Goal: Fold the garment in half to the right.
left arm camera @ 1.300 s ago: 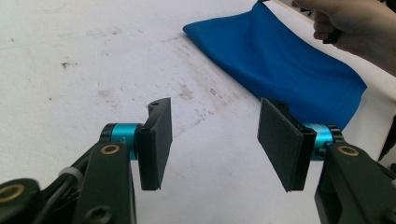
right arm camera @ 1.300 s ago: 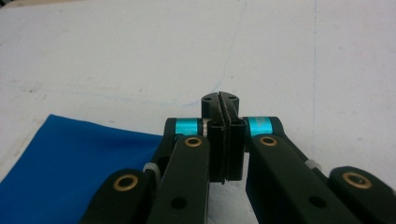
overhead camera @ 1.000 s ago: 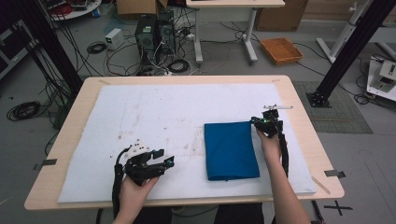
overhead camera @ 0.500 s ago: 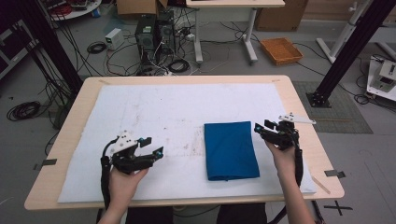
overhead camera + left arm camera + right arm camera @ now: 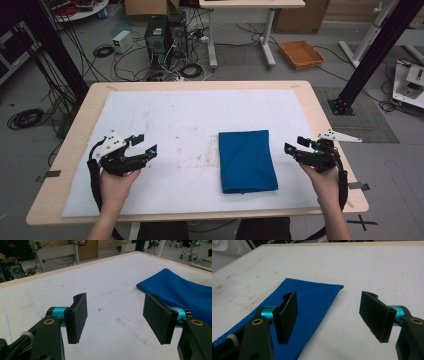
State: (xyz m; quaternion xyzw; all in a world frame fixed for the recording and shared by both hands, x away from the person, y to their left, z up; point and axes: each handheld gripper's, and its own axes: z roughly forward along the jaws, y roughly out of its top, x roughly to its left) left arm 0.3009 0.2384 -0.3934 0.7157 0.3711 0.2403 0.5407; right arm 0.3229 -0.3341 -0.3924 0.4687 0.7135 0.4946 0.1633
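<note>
A blue cloth (image 5: 247, 160), folded into a flat rectangle, lies on the white mat right of centre. My right gripper (image 5: 294, 145) hovers just to the right of it and points left toward it. Its jaws have just been opening and stand wide apart with nothing between them. In the right gripper view (image 5: 332, 312) the blue cloth (image 5: 312, 300) lies under and beyond the left jaw. My left gripper (image 5: 145, 143) is over the mat's left part, well apart from the cloth. Its jaws have also just been opening and are empty. The left gripper view (image 5: 115, 310) has the blue cloth (image 5: 185, 292) off to the right.
The white mat (image 5: 190, 115) covers most of the wooden table (image 5: 200, 85) and carries faint brown stains (image 5: 197, 160) near the middle. Beyond the far edge, the floor holds cables, computer towers (image 5: 162, 35), a desk's legs and an orange tray (image 5: 301, 53).
The right gripper left the cloth's far right corner and drew back to the right, its jaws opening. The left hand shifted left and away from the front edge.
</note>
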